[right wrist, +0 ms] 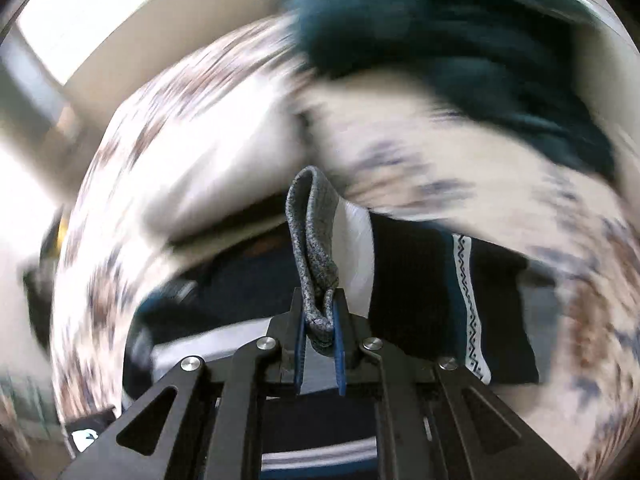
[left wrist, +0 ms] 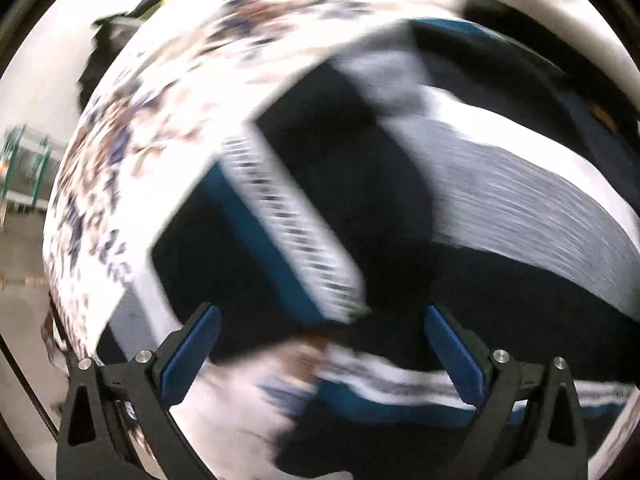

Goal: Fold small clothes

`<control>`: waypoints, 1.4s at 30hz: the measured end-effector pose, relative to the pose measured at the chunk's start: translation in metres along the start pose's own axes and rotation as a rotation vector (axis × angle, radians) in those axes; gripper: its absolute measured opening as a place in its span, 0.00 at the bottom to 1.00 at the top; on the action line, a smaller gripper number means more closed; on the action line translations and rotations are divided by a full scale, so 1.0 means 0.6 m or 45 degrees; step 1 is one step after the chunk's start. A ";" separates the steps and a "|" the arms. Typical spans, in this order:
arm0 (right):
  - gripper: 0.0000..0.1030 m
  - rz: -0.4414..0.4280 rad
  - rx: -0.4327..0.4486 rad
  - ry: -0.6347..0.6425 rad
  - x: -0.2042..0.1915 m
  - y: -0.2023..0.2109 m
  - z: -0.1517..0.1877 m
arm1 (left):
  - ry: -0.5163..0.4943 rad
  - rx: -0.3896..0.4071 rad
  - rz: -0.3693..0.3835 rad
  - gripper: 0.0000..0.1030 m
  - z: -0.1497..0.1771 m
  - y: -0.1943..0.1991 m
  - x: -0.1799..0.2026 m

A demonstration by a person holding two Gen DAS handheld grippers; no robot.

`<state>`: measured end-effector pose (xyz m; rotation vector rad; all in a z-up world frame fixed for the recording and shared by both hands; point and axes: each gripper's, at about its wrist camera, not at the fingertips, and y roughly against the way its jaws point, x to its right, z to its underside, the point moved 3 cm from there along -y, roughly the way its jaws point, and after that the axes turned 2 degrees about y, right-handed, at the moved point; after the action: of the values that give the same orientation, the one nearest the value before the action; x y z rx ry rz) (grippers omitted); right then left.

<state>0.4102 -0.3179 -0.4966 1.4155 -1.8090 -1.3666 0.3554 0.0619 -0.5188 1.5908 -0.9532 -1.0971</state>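
Note:
My left gripper point(left wrist: 322, 316) is open and empty, its blue pads wide apart above dark socks point(left wrist: 360, 184) with teal and white patterned bands point(left wrist: 296, 228). The socks lie on a floral cloth point(left wrist: 160, 92). The view is blurred by motion. My right gripper point(right wrist: 320, 320) is shut on a sock's grey heathered cuff point(right wrist: 310, 232). The sock's white and black body with a zigzag band point(right wrist: 466, 292) hangs to the right of it. More dark socks point(right wrist: 224, 284) lie blurred under it.
A heap of dark teal clothes point(right wrist: 448, 40) lies at the far right of the floral cloth point(right wrist: 168, 128). A pale striped garment point(left wrist: 520, 196) lies right of the socks. Beyond the cloth's left edge are floor and a green frame point(left wrist: 24, 160).

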 end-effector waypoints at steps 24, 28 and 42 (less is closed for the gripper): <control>0.89 0.174 -0.317 0.412 -0.236 -0.108 0.159 | 0.709 -0.216 0.221 1.00 0.138 -0.052 -0.404; 0.89 0.268 -0.307 0.331 -0.150 -0.075 0.165 | 1.106 -0.327 0.466 1.00 0.245 -0.090 -0.483; 0.89 0.329 -0.434 0.188 -0.068 -0.094 0.231 | 1.768 -0.131 0.573 0.14 0.386 -0.170 -0.660</control>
<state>0.3368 -0.2218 -0.5933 1.0373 -1.5162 -1.3214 0.0266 0.3944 -0.5671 1.4705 -0.2257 0.3478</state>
